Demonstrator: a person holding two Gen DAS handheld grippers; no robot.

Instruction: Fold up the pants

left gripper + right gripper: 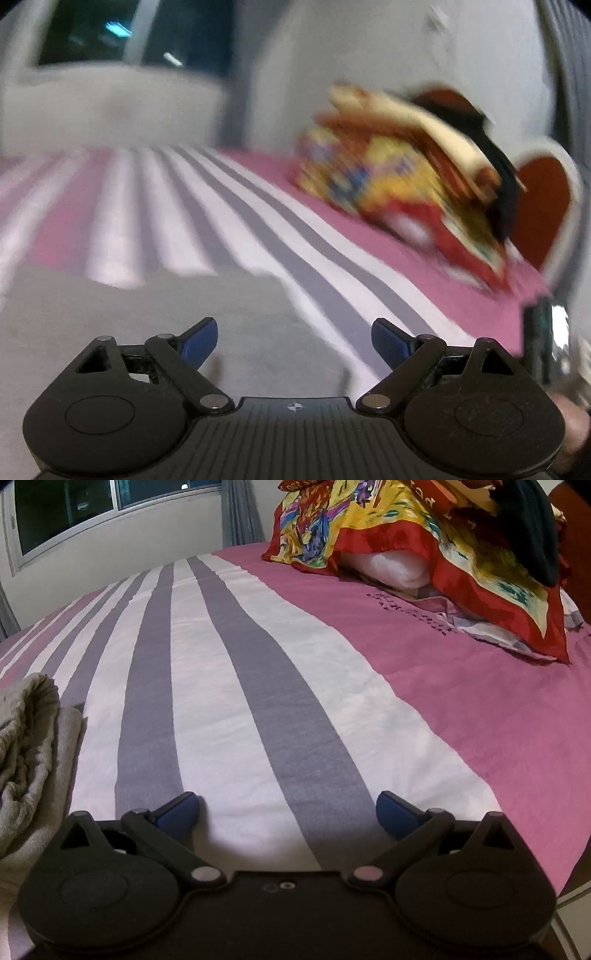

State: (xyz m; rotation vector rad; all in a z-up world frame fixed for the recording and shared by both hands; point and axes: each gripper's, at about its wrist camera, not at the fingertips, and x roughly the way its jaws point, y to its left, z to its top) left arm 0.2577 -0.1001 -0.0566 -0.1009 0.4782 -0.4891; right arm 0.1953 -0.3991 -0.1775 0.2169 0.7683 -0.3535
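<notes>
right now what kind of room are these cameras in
Most likely a bedroom. A bed with a pink, white and grey striped cover fills both views, a colourful pile of bedding sits at its far end, and a window with a curtain is behind.

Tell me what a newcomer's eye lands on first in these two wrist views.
First, the bright red and yellow printed cloth heaped at the far right of the bed, with a white bundle under it. Next, the bedspread, with broad grey and white stripes down the middle and pink at the right. The grey pants lie bunched at the left edge, while the left gripper and right gripper are both open and hold nothing.
</notes>
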